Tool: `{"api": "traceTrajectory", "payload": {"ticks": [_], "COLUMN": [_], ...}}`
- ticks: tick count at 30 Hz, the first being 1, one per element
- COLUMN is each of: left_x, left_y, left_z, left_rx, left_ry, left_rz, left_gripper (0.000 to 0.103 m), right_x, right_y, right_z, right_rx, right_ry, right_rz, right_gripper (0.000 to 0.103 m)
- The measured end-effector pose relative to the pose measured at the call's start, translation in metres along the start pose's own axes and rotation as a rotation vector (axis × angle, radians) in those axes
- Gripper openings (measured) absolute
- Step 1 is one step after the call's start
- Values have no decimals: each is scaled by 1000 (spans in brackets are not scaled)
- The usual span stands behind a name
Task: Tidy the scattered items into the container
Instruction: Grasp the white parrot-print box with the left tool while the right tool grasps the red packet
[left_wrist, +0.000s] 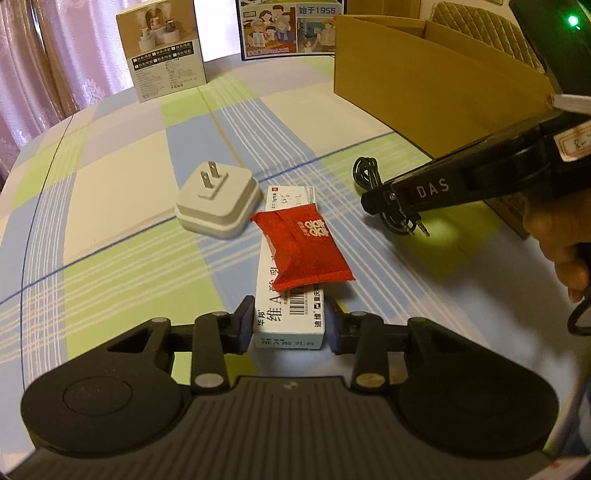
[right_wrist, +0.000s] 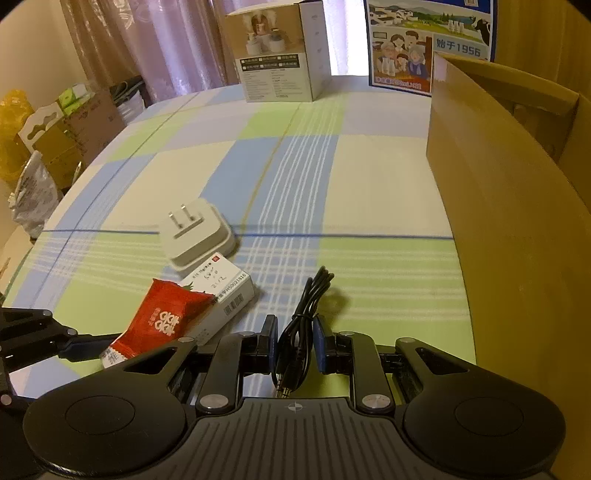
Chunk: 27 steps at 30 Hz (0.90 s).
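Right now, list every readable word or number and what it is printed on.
"DAS": side of the right gripper.
"始于1956": blue illustrated carton.
"H50021816": white medicine box.
"维 A": same box, near end.
Red packet, white product box: print too small to read.

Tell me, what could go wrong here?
The red packet lies loose on top of the white box that the left gripper is squeezing, so it may slide off when lifted. The cable in the right gripper dangles and could snag on the cardboard box wall.
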<state>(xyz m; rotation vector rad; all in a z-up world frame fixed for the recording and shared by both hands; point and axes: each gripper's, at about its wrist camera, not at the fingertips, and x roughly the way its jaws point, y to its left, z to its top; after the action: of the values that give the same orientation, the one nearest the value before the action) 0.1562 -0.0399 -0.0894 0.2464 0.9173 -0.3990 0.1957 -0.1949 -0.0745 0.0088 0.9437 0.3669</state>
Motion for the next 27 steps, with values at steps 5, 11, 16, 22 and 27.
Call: {"api": "traceTrajectory", "payload": {"ticks": [5, 11, 16, 22, 27], "left_x": [-14, -17, -7, -10, -15], "left_y": [2, 9, 10, 15, 25], "left_z": [-10, -20, -18, -18, -23], "left_rx": [-86, -211, -203, -165, -172], "left_ry": [13, 17, 14, 8, 7], "left_rz": [24, 60, 58, 3, -5], "left_gripper": [33, 33, 44, 59, 59], "right_x": [-5, 1, -12, -7, 5], "right_y": [4, 16, 22, 46, 68], "right_z": [-3, -4, 0, 2, 5], "right_rx": [5, -47, -17, -43, -77], "right_ry": [2, 3, -57, -1, 27], "right_rz": [1, -27, 83, 228, 265], "right_gripper": [17, 47, 66, 66, 65]}}
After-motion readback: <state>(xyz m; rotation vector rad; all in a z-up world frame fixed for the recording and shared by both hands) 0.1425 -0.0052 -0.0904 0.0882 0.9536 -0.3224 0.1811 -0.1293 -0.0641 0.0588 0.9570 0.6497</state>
